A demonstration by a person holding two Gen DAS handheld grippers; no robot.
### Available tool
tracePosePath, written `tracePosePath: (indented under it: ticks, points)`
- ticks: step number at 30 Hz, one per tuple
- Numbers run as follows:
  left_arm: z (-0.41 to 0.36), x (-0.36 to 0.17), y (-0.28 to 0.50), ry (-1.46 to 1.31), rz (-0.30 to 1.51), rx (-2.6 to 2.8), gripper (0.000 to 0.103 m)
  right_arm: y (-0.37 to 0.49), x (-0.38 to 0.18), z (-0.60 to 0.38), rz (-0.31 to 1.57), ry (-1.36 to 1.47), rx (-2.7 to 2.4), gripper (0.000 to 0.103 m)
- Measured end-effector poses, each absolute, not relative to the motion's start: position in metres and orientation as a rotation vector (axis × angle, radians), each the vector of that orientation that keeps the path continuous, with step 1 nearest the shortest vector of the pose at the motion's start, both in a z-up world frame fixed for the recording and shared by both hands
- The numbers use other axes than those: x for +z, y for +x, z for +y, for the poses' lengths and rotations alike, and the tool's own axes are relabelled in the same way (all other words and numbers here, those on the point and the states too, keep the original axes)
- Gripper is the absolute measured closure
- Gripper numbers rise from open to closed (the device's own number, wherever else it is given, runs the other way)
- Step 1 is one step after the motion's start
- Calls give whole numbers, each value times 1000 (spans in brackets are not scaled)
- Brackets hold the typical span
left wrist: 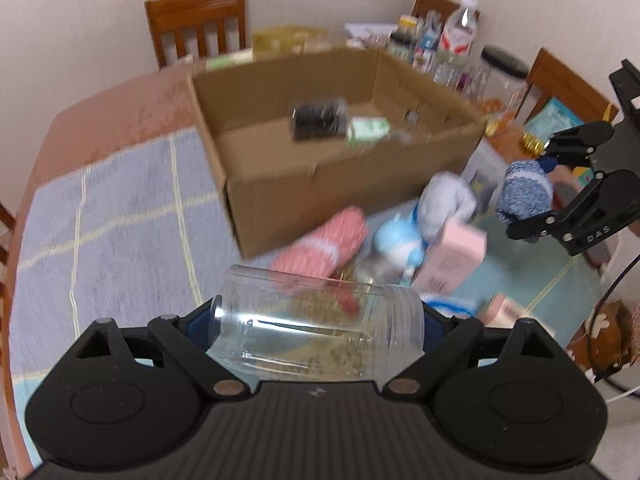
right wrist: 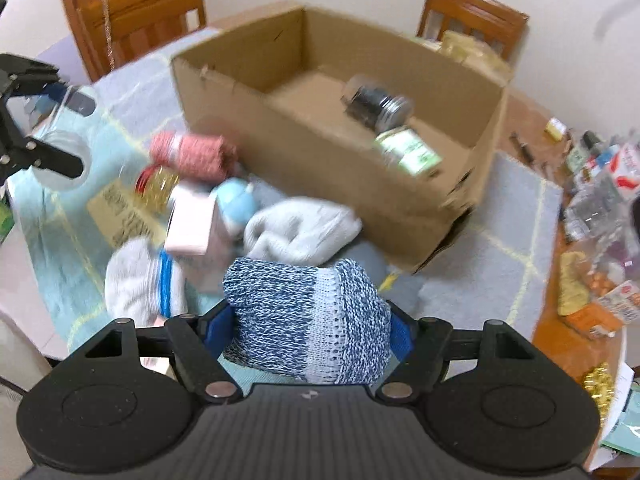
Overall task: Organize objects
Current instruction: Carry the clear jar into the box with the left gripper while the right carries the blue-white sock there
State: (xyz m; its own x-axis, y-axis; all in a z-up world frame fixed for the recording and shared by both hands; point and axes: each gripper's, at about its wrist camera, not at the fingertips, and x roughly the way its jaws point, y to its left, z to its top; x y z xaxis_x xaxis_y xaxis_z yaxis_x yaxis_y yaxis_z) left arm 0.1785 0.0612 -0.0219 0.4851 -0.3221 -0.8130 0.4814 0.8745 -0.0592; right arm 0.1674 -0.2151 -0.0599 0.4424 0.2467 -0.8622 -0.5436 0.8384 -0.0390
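My left gripper is shut on a clear plastic jar, held on its side above the mat; it also shows in the right wrist view. My right gripper is shut on a rolled blue knit sock, also seen in the left wrist view. An open cardboard box stands ahead, holding a dark jar and a green-labelled bottle. Beside the box lie a pink sock roll, a grey sock, a pink carton and a light blue toy.
A grey checked mat covers the wooden table. Bottles and jars crowd the far table edge. Wooden chairs stand around. A white sock with a blue stripe and a gold-lidded item lie near the pile.
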Motion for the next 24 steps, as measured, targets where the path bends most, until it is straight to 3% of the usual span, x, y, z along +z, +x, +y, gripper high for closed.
tracePosePath:
  ticks: [11,24]
  points:
    - [27,28,237,234,812,-523,10,202,-3,-210,892,-297,488,24]
    - [2,16,336,243,793,-451,7,239,7,-200,872,-285,478,24]
